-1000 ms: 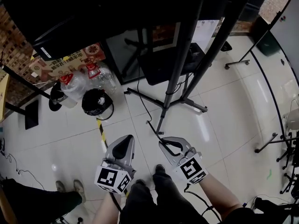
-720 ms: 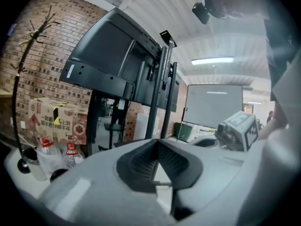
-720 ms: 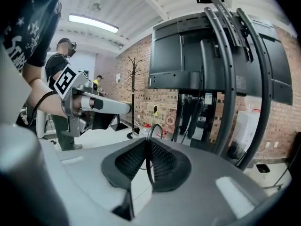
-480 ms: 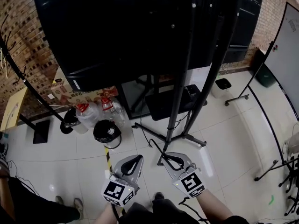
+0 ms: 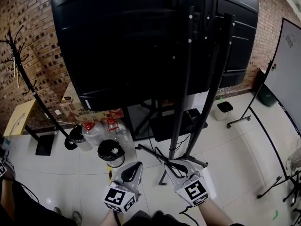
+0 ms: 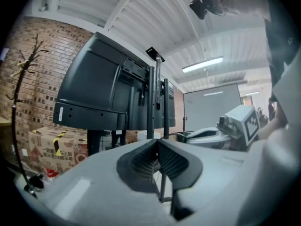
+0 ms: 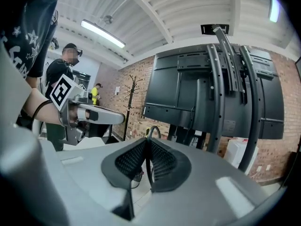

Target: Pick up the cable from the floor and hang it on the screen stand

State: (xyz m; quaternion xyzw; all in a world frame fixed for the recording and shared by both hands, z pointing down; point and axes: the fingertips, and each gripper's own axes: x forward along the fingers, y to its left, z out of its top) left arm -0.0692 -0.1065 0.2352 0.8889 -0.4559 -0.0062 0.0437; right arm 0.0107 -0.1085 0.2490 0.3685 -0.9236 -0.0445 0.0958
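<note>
Now, a thin black cable [image 7: 147, 168] loops from the right claw [image 7: 147, 142].

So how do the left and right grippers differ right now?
The right gripper is shut on the black cable, with a loop of it poking past the jaws; the left gripper is shut on nothing. The right sits nearer the screen stand. Both face the stand.

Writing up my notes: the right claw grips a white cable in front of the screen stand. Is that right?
The colour is wrong: the right claw grips a black cable in front of the screen stand. The right gripper view shows it.
</note>
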